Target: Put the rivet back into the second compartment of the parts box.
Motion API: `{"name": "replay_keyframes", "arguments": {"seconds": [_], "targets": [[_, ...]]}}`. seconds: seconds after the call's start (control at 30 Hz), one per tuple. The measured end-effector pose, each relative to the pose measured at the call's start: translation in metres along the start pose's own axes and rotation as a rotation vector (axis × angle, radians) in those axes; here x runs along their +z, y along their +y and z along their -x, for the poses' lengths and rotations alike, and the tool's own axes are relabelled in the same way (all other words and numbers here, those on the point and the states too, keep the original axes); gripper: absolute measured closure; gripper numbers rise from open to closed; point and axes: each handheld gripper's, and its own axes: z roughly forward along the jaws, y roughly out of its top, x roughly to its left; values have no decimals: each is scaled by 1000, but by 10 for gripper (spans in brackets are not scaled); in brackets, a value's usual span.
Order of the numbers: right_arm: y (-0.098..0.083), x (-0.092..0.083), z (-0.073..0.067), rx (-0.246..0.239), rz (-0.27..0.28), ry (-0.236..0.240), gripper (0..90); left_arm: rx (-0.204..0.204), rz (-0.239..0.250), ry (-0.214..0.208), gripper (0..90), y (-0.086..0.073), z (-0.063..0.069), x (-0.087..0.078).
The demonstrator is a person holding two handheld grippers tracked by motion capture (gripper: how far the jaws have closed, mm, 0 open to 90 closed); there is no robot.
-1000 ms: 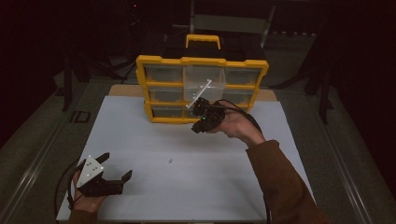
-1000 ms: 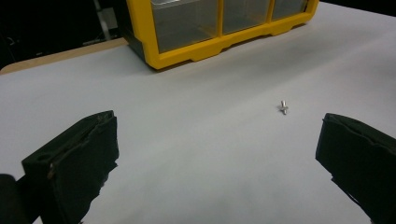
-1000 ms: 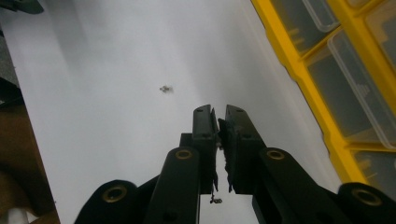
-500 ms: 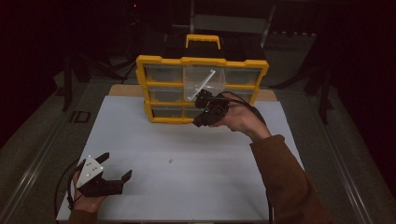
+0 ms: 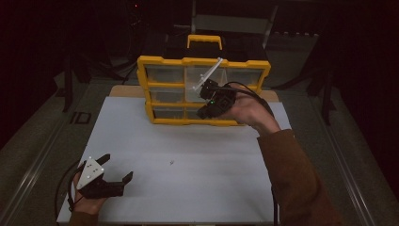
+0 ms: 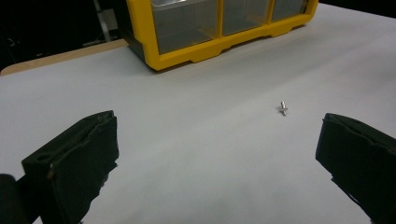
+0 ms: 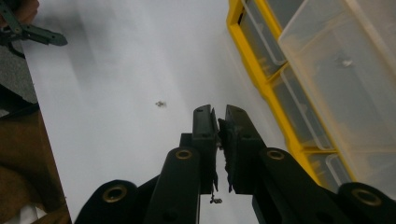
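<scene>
A yellow organizer [image 5: 203, 61] with clear drawers stands at the back of the white table [image 5: 211, 188]. Its middle top drawer [image 5: 202, 77] is pulled out and tilted; it shows large in the right gripper view [image 7: 345, 70]. My right gripper [image 5: 202, 114] hangs in front of the organizer, jaws shut [image 7: 218, 109]. A tiny metal bit [image 7: 215, 199] shows low in the slit between them; I cannot tell whether it is held. A small screw [image 5: 171, 163] [image 6: 283, 108] [image 7: 161, 103] lies on the table. My left gripper [image 5: 117, 165] [image 6: 217, 126] rests open at the front left.
A wooden board [image 5: 124, 91] edges the table behind the white sheet. Dark floor and metal rails [image 5: 33, 174] run along both sides. The person's brown sleeve [image 5: 296, 188] crosses the right front of the table.
My right gripper has risen in front of the organizer, from the bottom row up to the middle rows. The left gripper and the screw have stayed where they were.
</scene>
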Motion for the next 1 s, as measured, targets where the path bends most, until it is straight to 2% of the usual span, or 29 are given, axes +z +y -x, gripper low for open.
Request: {"name": "replay_keyframes", "arguments": {"seconds": [0.3, 0.67, 1.0], "targets": [[5, -19, 7, 17, 25, -1, 834, -2, -1, 0, 0, 0, 0, 0], [18, -40, 14, 34, 48, -23, 834, -2, -2, -2, 0, 0, 0, 0], [26, -58, 26, 81, 69, -56, 834, -3, -1, -2, 0, 0, 0, 0]]}}
